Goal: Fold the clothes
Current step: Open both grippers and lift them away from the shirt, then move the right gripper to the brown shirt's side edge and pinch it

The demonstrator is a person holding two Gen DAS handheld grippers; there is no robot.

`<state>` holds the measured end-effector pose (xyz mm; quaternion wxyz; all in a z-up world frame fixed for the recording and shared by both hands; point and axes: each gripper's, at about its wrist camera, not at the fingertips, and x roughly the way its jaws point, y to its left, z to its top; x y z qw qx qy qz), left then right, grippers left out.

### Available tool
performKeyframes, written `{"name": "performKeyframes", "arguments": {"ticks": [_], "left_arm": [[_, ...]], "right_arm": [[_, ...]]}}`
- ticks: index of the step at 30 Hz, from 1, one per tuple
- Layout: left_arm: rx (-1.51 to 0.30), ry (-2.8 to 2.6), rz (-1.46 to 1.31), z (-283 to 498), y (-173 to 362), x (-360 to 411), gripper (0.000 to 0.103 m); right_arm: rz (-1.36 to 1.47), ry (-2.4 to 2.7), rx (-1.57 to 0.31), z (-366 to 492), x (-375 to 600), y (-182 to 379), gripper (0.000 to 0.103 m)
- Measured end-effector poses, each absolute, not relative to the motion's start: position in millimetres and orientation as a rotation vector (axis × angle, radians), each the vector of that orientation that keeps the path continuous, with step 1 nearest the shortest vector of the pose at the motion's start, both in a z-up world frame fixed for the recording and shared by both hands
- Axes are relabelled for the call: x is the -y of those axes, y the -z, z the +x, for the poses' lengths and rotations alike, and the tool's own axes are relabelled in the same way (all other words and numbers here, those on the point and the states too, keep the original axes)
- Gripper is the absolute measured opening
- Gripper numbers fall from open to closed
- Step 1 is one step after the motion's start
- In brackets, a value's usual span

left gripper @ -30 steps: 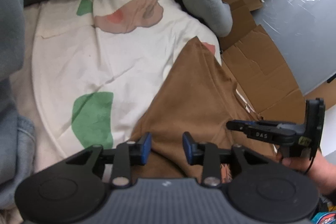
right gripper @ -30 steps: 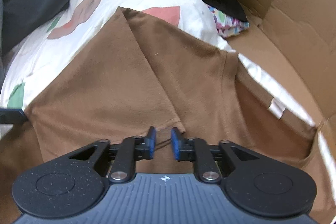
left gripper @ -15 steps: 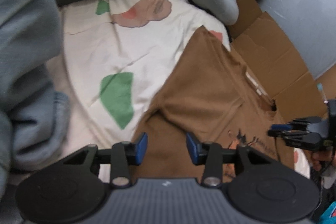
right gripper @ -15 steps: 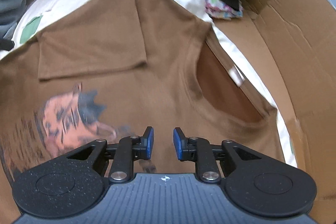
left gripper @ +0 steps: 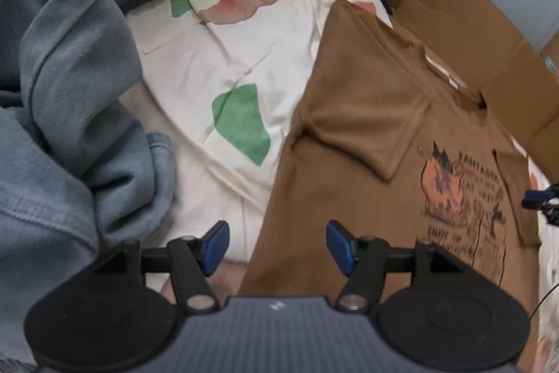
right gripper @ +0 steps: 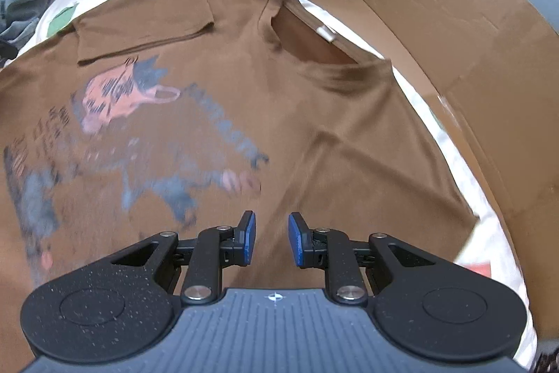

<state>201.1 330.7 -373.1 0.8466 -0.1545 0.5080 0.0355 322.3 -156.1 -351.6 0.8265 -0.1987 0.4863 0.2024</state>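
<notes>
Across the patterned sheet (left gripper: 223,58) a brown T-shirt (right gripper: 279,86) was spread print-up, 1 sleeve (right gripper: 146,20) already turned in over the chest. It was judged light, limp and prone to bunching, best pinched at a hem or sleeve edge. Nothing was held: the left gripper (left gripper: 277,247) was opening above the shirt's edge, while the right gripper (right gripper: 271,238) was parted narrowly. Cardboard (right gripper: 454,23) lay just beside.
</notes>
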Motion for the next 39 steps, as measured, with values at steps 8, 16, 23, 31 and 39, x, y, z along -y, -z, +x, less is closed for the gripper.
{"name": "performKeyframes", "arguments": {"ticks": [8,16,23,31,39], "left_arm": [[-1.122,-0.103,-0.298,180.1,374.2,-334.8,0.065],[-1.153,-0.148,-0.226,150.3,363.5,-339.7,0.063],[-1.150,-0.128,-0.202,132.7,333.6,-340.0,0.062],[-1.205,-0.031,-0.158,134.0,305.1,-342.2,0.062],[-1.211,0.085,-0.161,134.8,275.8,-366.1,0.062]], "right_arm": [[-0.370,-0.426,-1.060,285.9,179.9,345.1,0.032],[-0.280,-0.377,-1.062,250.5,202.1,345.6,0.033],[-0.150,-0.319,-1.102,223.6,215.2,326.1,0.033],[0.017,-0.221,-1.275,177.3,238.2,333.0,0.033],[0.113,-0.130,-1.260,133.4,253.4,316.7,0.033]]}}
